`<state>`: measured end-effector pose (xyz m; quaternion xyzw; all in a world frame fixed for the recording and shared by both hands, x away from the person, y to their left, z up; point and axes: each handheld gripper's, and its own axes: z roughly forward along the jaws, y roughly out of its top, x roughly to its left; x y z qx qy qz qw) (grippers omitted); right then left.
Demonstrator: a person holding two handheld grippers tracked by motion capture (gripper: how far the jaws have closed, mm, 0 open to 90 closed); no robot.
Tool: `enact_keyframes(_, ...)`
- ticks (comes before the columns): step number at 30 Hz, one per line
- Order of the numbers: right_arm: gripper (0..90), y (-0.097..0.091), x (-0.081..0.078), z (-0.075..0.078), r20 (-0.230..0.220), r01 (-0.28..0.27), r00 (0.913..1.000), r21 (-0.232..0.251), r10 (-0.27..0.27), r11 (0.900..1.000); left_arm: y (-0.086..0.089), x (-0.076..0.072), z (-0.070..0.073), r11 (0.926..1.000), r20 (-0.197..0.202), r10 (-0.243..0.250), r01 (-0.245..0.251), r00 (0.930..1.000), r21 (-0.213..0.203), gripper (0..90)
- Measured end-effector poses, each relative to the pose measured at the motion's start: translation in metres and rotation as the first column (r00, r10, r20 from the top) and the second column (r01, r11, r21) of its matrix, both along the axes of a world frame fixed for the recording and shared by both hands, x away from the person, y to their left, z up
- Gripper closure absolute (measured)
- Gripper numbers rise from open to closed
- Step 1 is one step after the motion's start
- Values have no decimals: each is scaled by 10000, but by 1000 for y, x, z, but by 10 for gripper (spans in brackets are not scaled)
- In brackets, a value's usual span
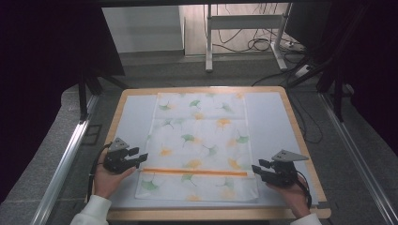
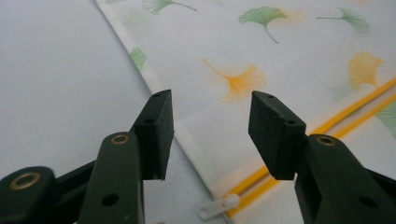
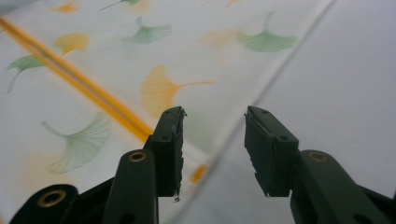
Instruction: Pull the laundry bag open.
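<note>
**Pillowcase flat on bench, both jaws spread at its zip ends**

Pillowcase (image 1: 199,140): thin white fabric, ginkgo-leaf print in green and orange, rectangular, lying flat in the middle of the bench (image 1: 206,214) on a pale sheet (image 1: 270,122); faint fold creases cross it; judged light, limp, no stiffness, will sag and drape once lifted, likely slides easily on the sheet; not fragile.

Orange zip (image 1: 195,172) runs across the pillowcase near its near edge, looks closed; small white zip pull (image 2: 219,206) at the pillowcase's left end, lying on the sheet just off the hem.

Best hold, by my read: pinch the side hems at the zip ends or the near corners, both sides at once so the cloth stays taut; a one-sided grab would bunch it.

Left gripper (image 1: 136,157) at the pillowcase's left edge beside the zip end; jaws spread, hem lies under the gap, nothing pinched; right gripper (image 1: 258,168) at the pillowcase's right edge by the other zip end; jaws spread too, edge of fabric beneath, not gripped.

Jaws black, blocky hard plastic with flat pads; bench rim light wood, rounded corners.
</note>
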<state>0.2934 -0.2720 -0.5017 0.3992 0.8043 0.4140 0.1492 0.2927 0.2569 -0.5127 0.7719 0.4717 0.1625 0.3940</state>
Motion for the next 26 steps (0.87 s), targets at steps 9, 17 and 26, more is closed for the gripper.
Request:
enact_keyframes(9,530,-39,11,-2,262,1436,9892,284,-1444,9892,16,2,-8,9981,-150,604,-606,9981,-115,466)
enact_keyframes(17,490,-41,11,-4,315,1406,9895,168,-1411,9899,18,2,-10,9981,-132,604,-605,9981,-80,458)
enact_keyframes(26,466,-42,10,-4,377,1452,9886,174,-1457,9893,22,4,-12,9961,-365,870,-875,9955,-130,418)
